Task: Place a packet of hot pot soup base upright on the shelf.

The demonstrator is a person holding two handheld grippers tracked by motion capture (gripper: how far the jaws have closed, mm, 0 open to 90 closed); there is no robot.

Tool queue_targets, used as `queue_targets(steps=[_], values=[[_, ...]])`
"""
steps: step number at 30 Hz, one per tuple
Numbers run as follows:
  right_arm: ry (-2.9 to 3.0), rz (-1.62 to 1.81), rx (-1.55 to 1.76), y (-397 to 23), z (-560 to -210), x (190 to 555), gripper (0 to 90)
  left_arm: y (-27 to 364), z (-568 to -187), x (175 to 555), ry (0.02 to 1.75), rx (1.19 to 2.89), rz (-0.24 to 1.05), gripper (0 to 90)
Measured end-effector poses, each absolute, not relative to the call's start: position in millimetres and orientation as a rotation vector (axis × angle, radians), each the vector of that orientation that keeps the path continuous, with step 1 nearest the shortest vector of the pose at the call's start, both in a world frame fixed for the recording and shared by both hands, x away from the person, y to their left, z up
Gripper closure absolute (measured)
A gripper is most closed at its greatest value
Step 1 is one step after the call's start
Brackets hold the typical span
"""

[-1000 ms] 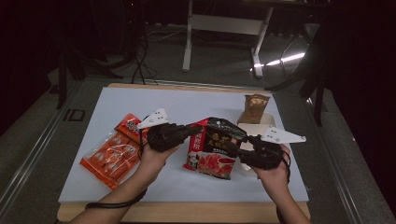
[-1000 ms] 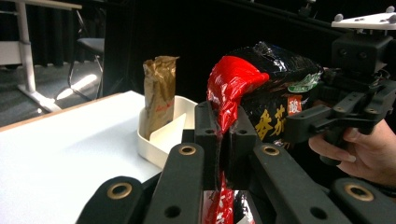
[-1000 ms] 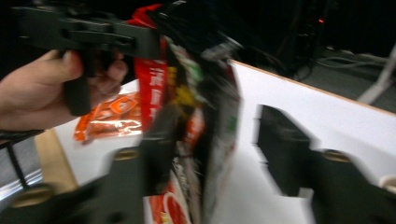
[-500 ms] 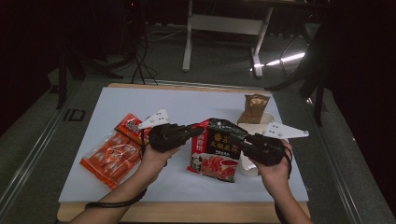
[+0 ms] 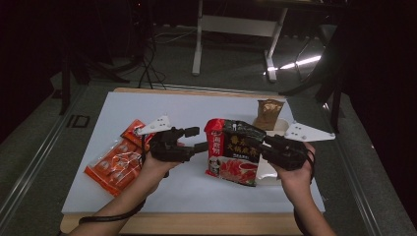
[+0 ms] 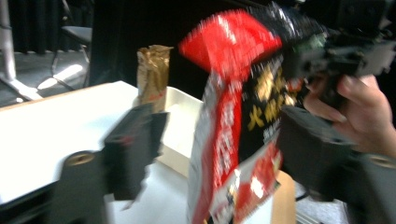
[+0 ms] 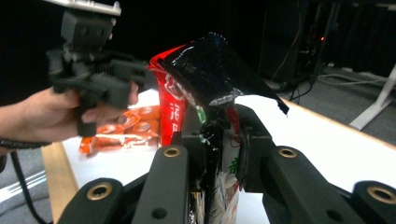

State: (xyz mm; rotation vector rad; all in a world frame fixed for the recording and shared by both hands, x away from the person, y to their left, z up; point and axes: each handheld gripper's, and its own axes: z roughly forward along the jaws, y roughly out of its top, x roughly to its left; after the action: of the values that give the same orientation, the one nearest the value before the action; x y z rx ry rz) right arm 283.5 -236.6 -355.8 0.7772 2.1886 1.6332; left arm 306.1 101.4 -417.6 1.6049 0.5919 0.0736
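Observation:
A red and black noodle packet [image 5: 233, 152] stands almost upright above the white board [image 5: 196, 108]. My right gripper [image 5: 263, 142] is shut on the packet's right edge, and its jaws have just been closing on it. In the right gripper view the packet [image 7: 210, 74] is pinched between the two black jaws of my right gripper [image 7: 217, 135]. My left gripper [image 5: 199, 139] points at the packet's left edge, its jaws having just been opening. In the left gripper view the packet [image 6: 229, 140] hangs between the spread jaws of my left gripper [image 6: 219, 135], and neither pad presses on it.
An orange snack packet [image 5: 115, 164] lies at the left of the board. Behind the right hand a white box [image 5: 279, 128] holds a brown crumpled packet [image 5: 268, 112]. A metal stand's legs [image 5: 231, 24] rise on the dark floor beyond the table.
My left gripper has let go of the packet's left edge and its jaws have spread. The right gripper has lifted the packet a little, so it stands more upright.

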Motion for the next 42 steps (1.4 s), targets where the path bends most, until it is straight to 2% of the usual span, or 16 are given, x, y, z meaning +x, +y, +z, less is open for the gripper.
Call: queue_targets(steps=[1,3,5,6,15,18,23,33,38,42], values=[[2.186,1.631,0.771,-237.1,-353.3,283.8,76.4,101.3,-417.8,304.5,0.590,1.618,0.084,15.6],[2.179,1.631,0.768,-237.8,-350.8,284.1,76.4,101.3,-417.8,304.5,0.590,1.618,0.084,13.6],[2.161,1.639,0.763,-240.4,-343.9,285.7,76.4,102.8,-420.7,299.4,0.593,1.628,0.083,2.0],[2.158,1.642,0.762,-241.4,-342.0,287.0,76.4,104.3,-421.8,299.0,0.607,1.625,0.078,1.2],[2.117,1.642,0.757,-252.6,-325.3,298.6,76.4,118.4,-431.6,291.3,0.641,1.635,0.114,1.1],[2.125,1.620,0.728,-257.9,-319.5,307.3,76.3,130.1,-443.2,282.6,0.621,1.677,0.200,1.2],[2.104,1.605,0.746,-267.1,-319.2,319.7,76.2,144.2,-456.3,275.4,0.608,1.691,0.228,1.2],[2.047,1.566,0.782,-287.8,-320.6,341.1,76.2,165.6,-472.5,266.8,0.642,1.692,0.222,1.2],[2.028,1.558,0.821,-306.1,-321.5,357.8,76.2,184.2,-489.0,257.2,0.715,1.681,0.169,1.1],[1.994,1.523,0.861,-316.4,-324.2,365.2,76.0,191.2,-496.9,256.0,0.747,1.667,0.175,1.1]])
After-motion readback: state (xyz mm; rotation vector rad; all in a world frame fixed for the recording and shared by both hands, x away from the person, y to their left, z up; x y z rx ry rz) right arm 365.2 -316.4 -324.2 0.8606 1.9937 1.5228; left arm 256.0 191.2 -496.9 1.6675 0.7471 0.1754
